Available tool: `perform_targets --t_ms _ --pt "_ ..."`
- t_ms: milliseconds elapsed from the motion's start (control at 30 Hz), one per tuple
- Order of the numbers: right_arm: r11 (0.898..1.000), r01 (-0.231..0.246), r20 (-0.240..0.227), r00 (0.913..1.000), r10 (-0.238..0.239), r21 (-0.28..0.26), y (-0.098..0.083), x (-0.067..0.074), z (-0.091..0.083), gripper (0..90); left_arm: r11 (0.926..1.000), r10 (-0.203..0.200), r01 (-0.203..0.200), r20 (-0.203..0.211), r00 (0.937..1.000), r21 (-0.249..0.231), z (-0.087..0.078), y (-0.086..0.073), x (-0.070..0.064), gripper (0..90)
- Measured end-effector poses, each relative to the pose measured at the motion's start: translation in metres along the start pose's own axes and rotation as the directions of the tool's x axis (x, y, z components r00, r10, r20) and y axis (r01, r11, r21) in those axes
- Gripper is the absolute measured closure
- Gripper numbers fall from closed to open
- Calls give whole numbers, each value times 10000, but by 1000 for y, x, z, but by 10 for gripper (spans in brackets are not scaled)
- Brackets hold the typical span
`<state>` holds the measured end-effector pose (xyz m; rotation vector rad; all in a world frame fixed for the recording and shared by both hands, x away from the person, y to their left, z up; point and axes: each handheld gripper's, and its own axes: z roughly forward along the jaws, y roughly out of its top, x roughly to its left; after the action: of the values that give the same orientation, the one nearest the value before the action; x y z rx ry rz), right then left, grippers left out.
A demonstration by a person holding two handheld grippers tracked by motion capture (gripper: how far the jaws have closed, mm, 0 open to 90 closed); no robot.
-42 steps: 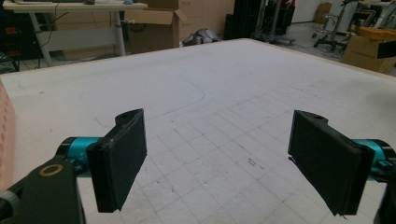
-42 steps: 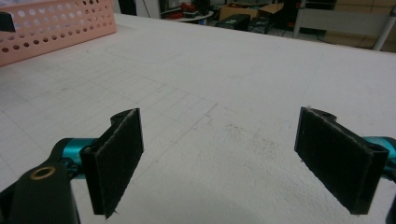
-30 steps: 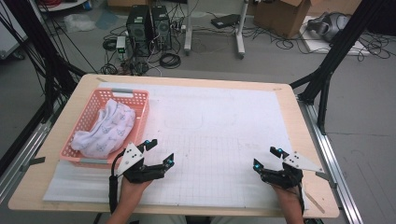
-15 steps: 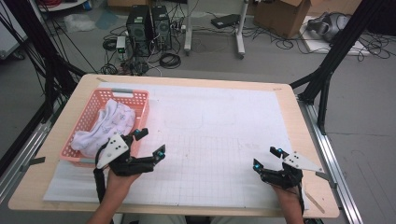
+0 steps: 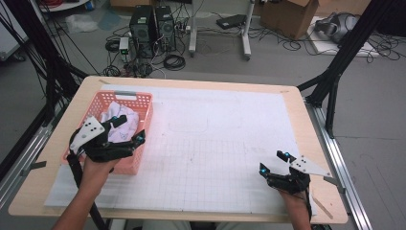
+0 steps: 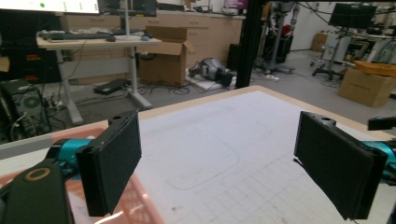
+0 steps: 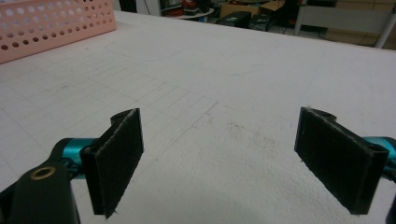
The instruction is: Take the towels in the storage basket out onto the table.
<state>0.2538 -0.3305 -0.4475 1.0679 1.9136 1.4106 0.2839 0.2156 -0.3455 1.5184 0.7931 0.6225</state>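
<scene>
The bench (image 5: 201,143) carried a basket (image 5: 143,103) at 9 o'clock, cloth (image 5: 122,122) inside, seen from above. Left tongs (image 5: 128,128) hovered released over it; right tongs (image 5: 274,162), released, sat at 5 o'clock.

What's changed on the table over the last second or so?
The left gripper has moved from the mat up and leftward, over the near corner of the pink basket with the white cloth; its jaws are open and hold nothing. The right gripper, basket and cloth stayed put.
</scene>
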Motion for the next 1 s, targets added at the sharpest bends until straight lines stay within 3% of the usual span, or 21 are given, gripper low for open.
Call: perform_targets --t_ms 267,333,467,633,867,933,1000 --pt "10000 9 58 10000 -10 52 0 0 1 143 9980 -328 352 -470 9984 523 0 -4 29 153" --pt "10000 10 78 10000 -11 55 0 0 0 143 9951 -488 534 -569 9972 827 1 -7 34 153" --pt "10000 -22 82 10000 22 26 0 1 0 143 9888 -332 434 -731 9968 1428 0 -7 45 154" --pt "10000 61 133 9999 -61 5 0 1 0 143 9814 -518 741 -1275 9905 1773 -4 -4 62 157" --pt "10000 49 99 9999 -50 53 0 0 1 143 9603 -535 975 -1703 9839 2615 -7 -5 77 157" --pt "9999 23 105 9999 -24 106 0 1 0 144 9473 -618 1134 -1764 9824 2997 -5 -9 81 157" --pt "9999 12 122 9999 -13 101 0 1 1 143 9292 -584 1195 -1806 9818 3497 -1 -12 83 157"
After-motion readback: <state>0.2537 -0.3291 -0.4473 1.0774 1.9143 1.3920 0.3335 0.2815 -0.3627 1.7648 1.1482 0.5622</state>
